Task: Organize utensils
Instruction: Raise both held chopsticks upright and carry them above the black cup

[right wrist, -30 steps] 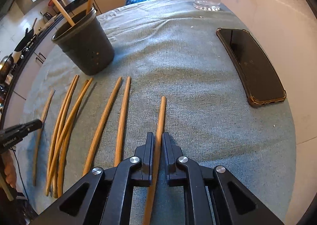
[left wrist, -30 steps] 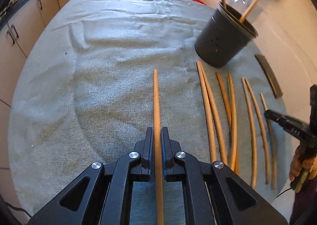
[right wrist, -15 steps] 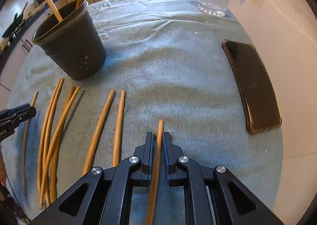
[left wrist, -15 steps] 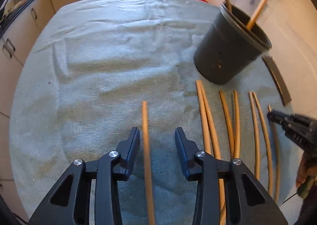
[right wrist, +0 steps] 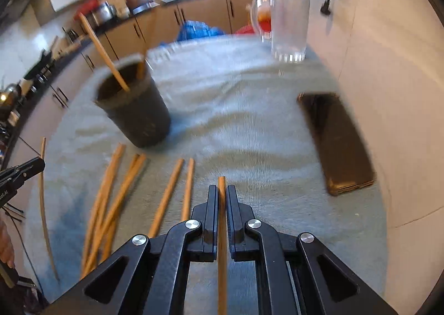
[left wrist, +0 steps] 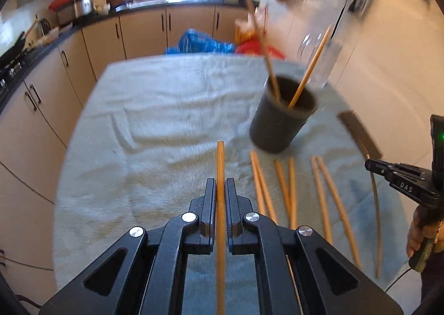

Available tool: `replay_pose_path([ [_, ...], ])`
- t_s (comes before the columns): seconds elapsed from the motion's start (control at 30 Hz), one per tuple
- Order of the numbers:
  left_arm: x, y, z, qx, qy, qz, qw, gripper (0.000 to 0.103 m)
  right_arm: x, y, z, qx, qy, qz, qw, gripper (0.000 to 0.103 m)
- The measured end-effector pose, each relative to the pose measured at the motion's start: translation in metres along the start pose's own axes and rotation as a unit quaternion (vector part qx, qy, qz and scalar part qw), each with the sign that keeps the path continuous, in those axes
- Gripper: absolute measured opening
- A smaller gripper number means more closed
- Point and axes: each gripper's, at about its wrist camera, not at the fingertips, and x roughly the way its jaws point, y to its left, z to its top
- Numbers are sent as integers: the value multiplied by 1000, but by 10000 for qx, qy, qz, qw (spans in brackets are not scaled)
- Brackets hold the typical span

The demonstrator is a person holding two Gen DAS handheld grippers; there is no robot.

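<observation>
My left gripper [left wrist: 220, 187] is shut on a wooden chopstick [left wrist: 220, 165], lifted above the grey cloth [left wrist: 172, 109]. Ahead and to the right stands a dark utensil cup [left wrist: 280, 120] with two chopsticks leaning in it. Several loose chopsticks [left wrist: 288, 184] lie on the cloth in front of the cup. My right gripper [right wrist: 221, 193] is shut on another chopstick [right wrist: 221, 184], also raised off the cloth. In the right wrist view the cup [right wrist: 136, 115] stands ahead on the left, with loose chopsticks [right wrist: 116, 193] lying below it.
A dark phone [right wrist: 338, 143] lies on the cloth at the right, by the wall. A glass jug [right wrist: 288, 20] stands at the far right of the table. Kitchen cabinets [left wrist: 138, 34] and a counter run along the back and left. A hand [left wrist: 421, 231] holds the right gripper.
The left gripper opened around its chopstick half a second ago, then shut on it again and rose. The right gripper kept its grip and lifted its chopstick off the cloth.
</observation>
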Motion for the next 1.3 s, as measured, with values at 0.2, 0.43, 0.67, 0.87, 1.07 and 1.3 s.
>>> replay_pose_path([
  [0.2, -60, 0, -11, -97, -532, -24, 9985, 6, -68, 16, -14, -129, -760, 46, 9970, 6],
  [0.43, -135, -11, -40, 44, -1108, -59, 9938, 6, -136, 29, -42, -187, -1408, 184, 9897, 6],
  [0.67, -188, -35, -42, 426, -1694, -117, 9846, 6, -189, 43, -49, -206, -1989, 309, 9793, 6],
  [0.87, -187, -47, 1, 475, -1829, -234, 9817, 6, -205, 57, -14, -338, -2297, 329, 9721, 6],
  [1.07, -163, -57, 67, 415, -1939, -324, 9796, 6, -204, 69, 46, -340, -2555, 493, 9650, 6],
  [1.3, -128, -70, 131, 254, -2031, -424, 9779, 6, -179, 74, 121, -53, -2805, 804, 9565, 6],
])
